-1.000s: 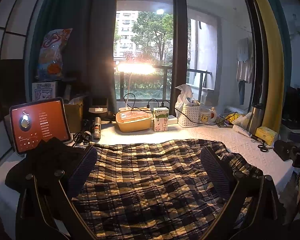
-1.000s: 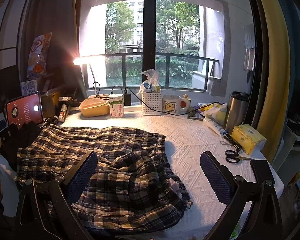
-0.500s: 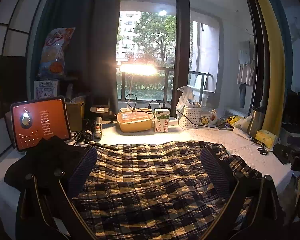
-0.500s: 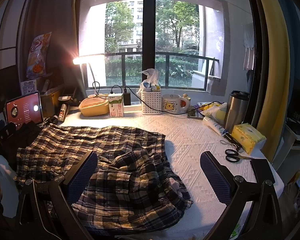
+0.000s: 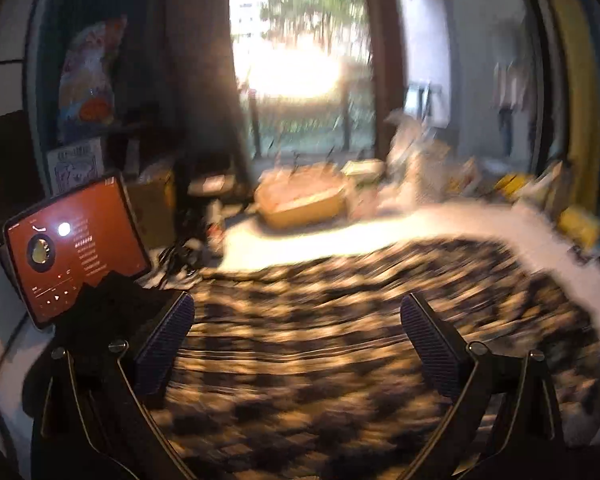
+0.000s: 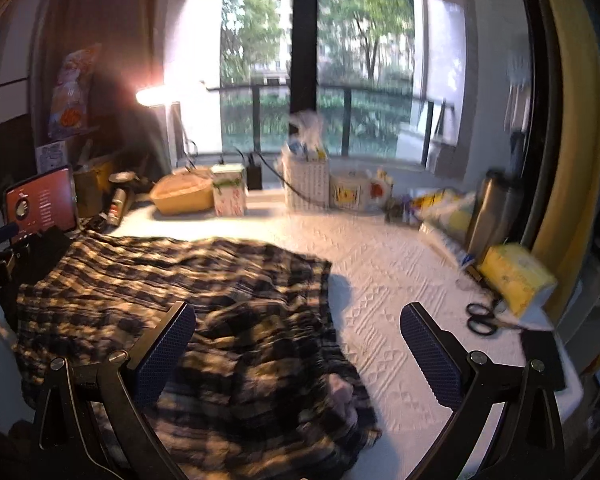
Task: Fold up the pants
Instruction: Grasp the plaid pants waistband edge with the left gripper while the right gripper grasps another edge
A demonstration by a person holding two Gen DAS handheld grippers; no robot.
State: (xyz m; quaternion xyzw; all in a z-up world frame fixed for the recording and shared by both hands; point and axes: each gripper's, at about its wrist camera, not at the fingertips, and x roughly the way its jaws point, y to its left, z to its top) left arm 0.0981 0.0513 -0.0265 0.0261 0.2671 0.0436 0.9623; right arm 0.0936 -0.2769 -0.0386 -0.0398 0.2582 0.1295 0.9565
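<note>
Motion blur smears our left view, yet both the left gripper [image 5: 296, 344] and right gripper [image 6: 296, 350] gape empty above the plaid pants [image 6: 172, 292], lying lengthwise along the table's [image 6: 384, 280] left-to-right span.

Red-screened tablet [image 5: 74, 246], yellow bowl [image 6: 184, 197], scissors [image 6: 481, 319] — steel flask [image 6: 492, 210], lit lamp [image 6: 156, 94]

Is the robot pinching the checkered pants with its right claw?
No, the right gripper is wide open, with the plaid pants lying loose on the table.
</note>
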